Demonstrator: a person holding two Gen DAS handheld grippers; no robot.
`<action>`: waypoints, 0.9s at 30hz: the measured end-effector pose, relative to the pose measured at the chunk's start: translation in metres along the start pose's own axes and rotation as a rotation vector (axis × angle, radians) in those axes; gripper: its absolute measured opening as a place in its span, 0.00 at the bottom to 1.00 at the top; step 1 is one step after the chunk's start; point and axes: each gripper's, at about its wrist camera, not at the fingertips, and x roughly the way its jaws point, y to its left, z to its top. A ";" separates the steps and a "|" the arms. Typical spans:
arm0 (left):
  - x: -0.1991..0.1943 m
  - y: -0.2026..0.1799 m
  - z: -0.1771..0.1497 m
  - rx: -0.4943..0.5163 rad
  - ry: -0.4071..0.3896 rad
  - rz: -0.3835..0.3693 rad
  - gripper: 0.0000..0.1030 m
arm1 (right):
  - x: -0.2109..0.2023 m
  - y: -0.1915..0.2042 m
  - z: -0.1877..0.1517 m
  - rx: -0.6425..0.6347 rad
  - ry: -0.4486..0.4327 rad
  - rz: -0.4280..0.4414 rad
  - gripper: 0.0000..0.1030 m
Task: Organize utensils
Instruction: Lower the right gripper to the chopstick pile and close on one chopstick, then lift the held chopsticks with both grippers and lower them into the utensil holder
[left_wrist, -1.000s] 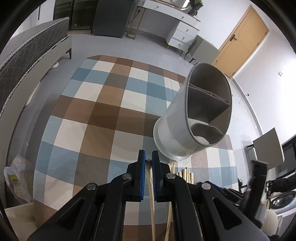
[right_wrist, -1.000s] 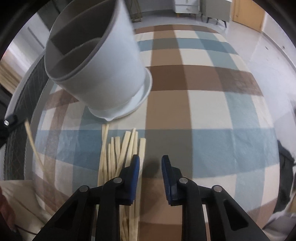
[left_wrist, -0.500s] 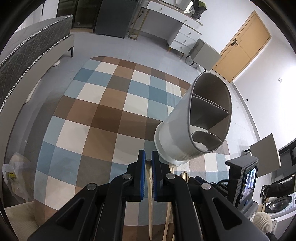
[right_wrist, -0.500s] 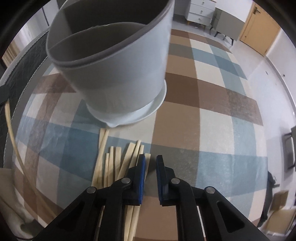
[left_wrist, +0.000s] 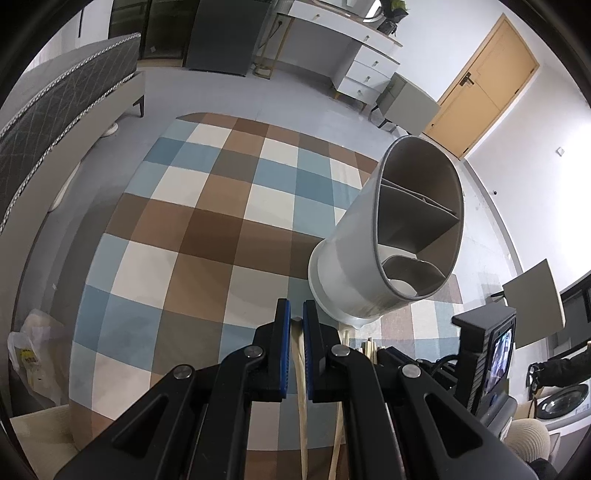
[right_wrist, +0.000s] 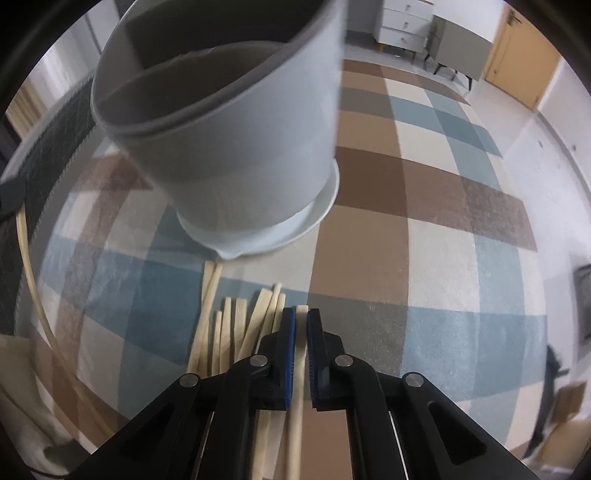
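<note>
Beside the divided utensil holder (right_wrist: 236, 140), our left gripper (left_wrist: 294, 321) and right gripper (right_wrist: 301, 319) each pinch one chopstick (right_wrist: 300, 354). We risk it pivoting between the narrow pads, missing a compartment, or its tail scattering the loose chopsticks (right_wrist: 236, 325).

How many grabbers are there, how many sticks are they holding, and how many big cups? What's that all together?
Grippers: 2, the left gripper and the right gripper
Held chopsticks: 2, the left chopstick and the right chopstick
Utensil holder: 1
Total: 5, leaving out the loose pile, which is too bunched to count.
</note>
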 end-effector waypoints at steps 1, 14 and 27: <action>-0.001 -0.002 0.000 0.009 -0.005 0.002 0.02 | -0.006 -0.004 0.000 0.019 -0.025 0.011 0.05; -0.043 -0.045 -0.022 0.191 -0.110 -0.001 0.02 | -0.140 -0.007 -0.027 0.020 -0.545 0.102 0.05; -0.080 -0.056 -0.011 0.212 -0.156 0.017 0.02 | -0.178 0.002 -0.046 0.014 -0.666 0.128 0.05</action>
